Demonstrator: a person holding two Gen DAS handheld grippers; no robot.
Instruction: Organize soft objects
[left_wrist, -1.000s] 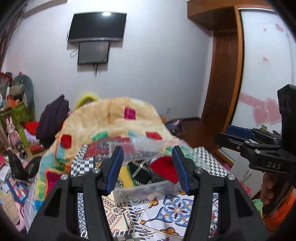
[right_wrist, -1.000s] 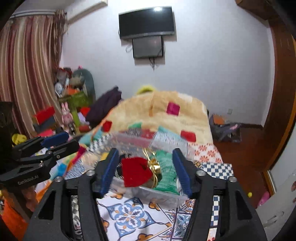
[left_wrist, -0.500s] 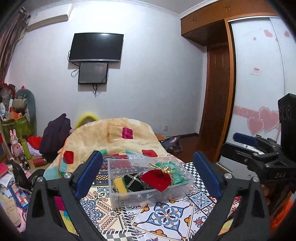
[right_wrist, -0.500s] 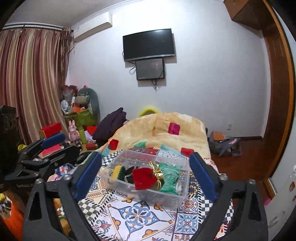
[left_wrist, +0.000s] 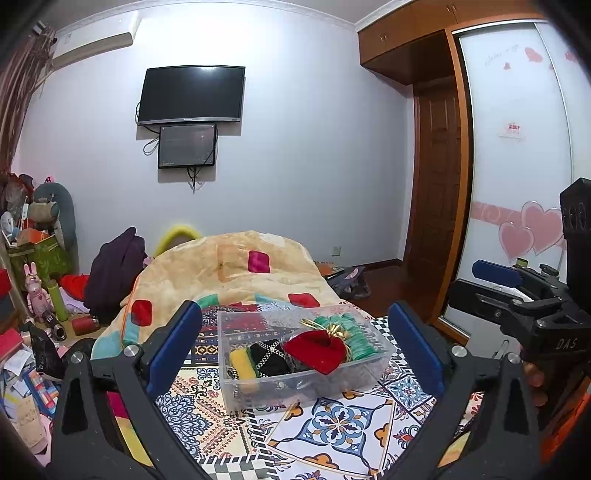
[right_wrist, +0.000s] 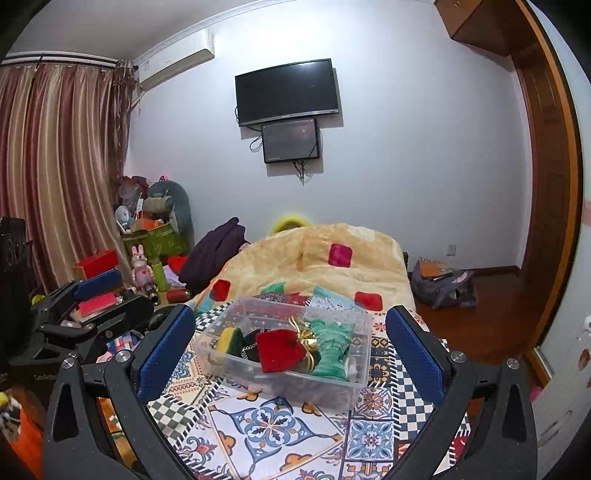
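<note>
A clear plastic box (left_wrist: 236, 393) stands on the patterned bed cover (left_wrist: 343, 428). In it lie a red velvet pouch (left_wrist: 314, 350), a green cloth piece (left_wrist: 354, 338), a yellow sponge (left_wrist: 242, 363) and a black item (left_wrist: 269, 356). The box also shows in the right wrist view (right_wrist: 354, 387) with the red pouch (right_wrist: 277, 349). My left gripper (left_wrist: 295, 347) is open and empty, held back from the box. My right gripper (right_wrist: 290, 347) is open and empty too. It also shows from the side in the left wrist view (left_wrist: 495, 280).
A beige blanket (left_wrist: 236, 269) with coloured patches is heaped behind the box. Toys and boxes (right_wrist: 147, 240) clutter the left side by the curtain. A bag (right_wrist: 439, 282) lies on the floor at right. A wardrobe (left_wrist: 517, 166) stands at right.
Both grippers opened wide and pulled back and up from the box. The box now stands apart on the cover with the soft items in it.
</note>
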